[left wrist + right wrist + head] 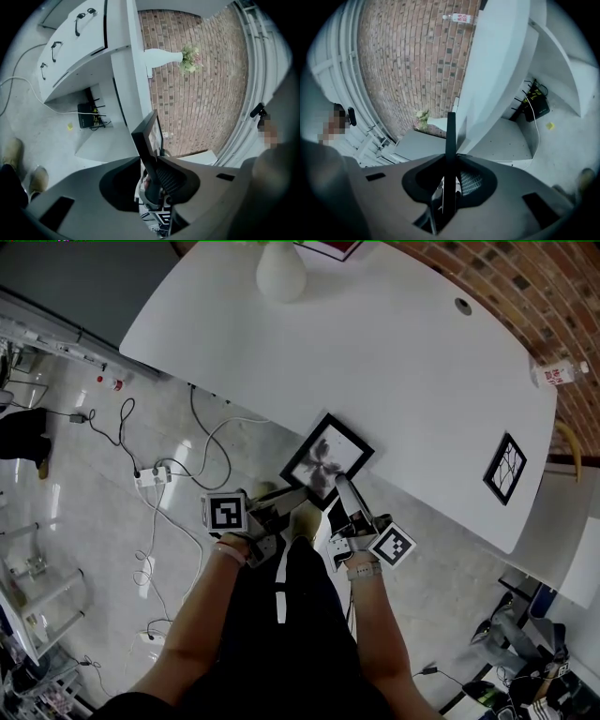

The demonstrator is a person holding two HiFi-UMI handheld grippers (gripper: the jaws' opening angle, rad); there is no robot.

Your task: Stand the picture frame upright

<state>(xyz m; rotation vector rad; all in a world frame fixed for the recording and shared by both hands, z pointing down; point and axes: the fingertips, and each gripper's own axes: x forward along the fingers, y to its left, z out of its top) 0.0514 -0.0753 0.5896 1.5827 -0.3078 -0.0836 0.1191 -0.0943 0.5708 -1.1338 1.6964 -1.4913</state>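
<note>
Head view. We list a white table (403,362) and a black picture frame (326,461) lying tilted at its near edge, one corner past the rim. The left gripper (292,493) reaches the frame's near left corner. The right gripper (342,486) reaches its near right side. Well apart, farther right on the table, lies a second frame (504,468). A white vase (281,273) stands at the far edge and a bottle (560,374) lies beyond the right end.

Left gripper view. We see the picture frame (146,136) edge-on between the jaws of the left gripper (149,158), slanted across the opening. It leans on the ribbed pad on the right, with a dark gap on the other side, so the jaws stand loosely apart around it. The vase (161,57) shows beyond.

Right gripper view. The frame (451,131) rises straight and thin between the jaws of the right gripper (451,157). We note both jaw tips meeting its faces, clamped on it.
</note>
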